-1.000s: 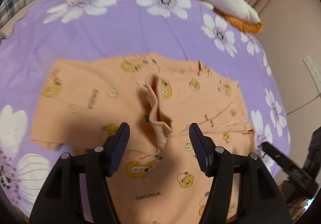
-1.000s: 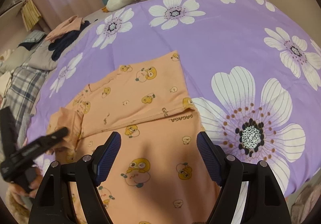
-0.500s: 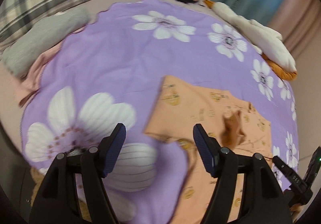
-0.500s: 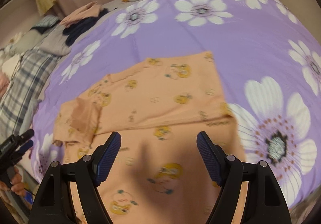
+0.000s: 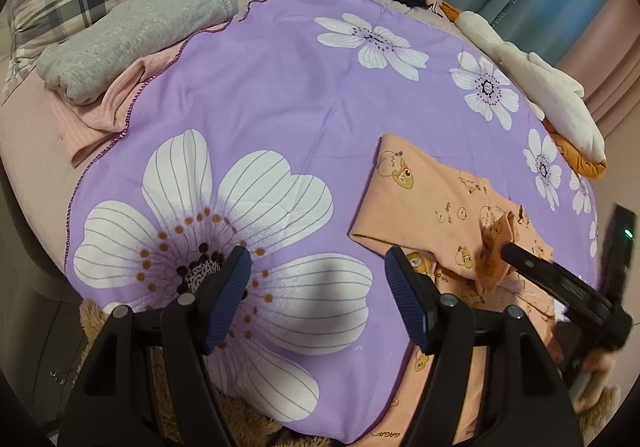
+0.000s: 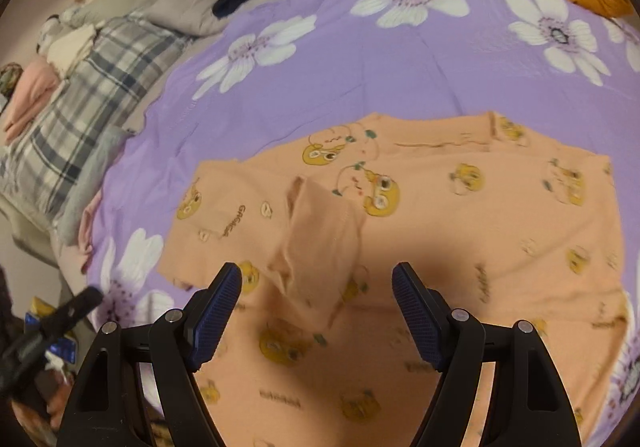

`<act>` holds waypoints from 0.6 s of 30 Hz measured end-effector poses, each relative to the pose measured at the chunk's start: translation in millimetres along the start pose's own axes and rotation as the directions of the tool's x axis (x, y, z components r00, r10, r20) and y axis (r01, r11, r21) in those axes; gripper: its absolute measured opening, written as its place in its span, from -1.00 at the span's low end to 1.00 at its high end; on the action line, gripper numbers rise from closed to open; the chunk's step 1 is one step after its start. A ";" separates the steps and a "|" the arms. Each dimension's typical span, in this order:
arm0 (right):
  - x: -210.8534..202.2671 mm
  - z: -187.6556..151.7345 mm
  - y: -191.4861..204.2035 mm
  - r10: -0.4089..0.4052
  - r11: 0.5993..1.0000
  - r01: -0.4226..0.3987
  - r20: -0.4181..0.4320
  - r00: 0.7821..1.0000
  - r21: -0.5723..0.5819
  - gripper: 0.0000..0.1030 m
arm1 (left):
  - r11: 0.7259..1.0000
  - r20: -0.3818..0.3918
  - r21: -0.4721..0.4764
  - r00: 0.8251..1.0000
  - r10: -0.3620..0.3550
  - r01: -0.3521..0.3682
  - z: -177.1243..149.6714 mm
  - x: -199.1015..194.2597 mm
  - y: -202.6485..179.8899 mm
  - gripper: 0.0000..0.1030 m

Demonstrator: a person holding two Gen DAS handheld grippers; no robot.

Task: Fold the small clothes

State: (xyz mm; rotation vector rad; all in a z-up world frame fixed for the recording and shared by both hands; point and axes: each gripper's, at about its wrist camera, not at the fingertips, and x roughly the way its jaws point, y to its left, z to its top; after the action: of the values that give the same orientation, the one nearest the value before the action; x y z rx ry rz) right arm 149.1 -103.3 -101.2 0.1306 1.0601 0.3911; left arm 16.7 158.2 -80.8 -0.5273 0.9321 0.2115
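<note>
garment (image 6: 460, 231): soft matt printed cloth | sheet (image 5: 256, 103): smooth matt cloth | sweater (image 5: 132, 39): fuzzy knit

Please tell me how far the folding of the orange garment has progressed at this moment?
Early stage. Done: the orange garment lies mostly spread on the purple flowered sheet, with one small flap turned over near its middle. In hand: nothing; the left gripper is open over bare sheet, and the right gripper is open above the flap. Left: the main folds, since the garment is not yet a compact bundle.

orange garment (image 6: 460, 247) blurred, cut off at bottom edge
</note>
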 end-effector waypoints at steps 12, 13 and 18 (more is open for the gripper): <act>30.7 6.2 -3.3 -0.137 0.991 0.137 -0.062 0.989 -0.001 -0.69 | 1.000 -0.003 -0.005 1.000 -0.011 0.011 -2.1 -1.3 6.0 0.34; 28.9 7.8 -3.7 -0.143 0.990 0.143 -0.058 0.988 -0.009 -0.81 | 1.000 -0.002 -0.006 1.000 -0.012 0.012 -1.9 -1.3 6.3 0.34; 0.1 15.6 -0.2 -0.110 0.993 0.110 0.010 0.994 -0.037 -0.88 | 1.000 -0.003 -0.020 1.000 -0.006 0.006 -1.1 0.0 9.3 0.34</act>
State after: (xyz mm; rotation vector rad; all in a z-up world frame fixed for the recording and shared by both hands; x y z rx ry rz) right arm 162.8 -102.2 -93.7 0.0397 1.0465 0.3106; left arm 12.2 165.6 -84.5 -0.5488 0.9322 0.2149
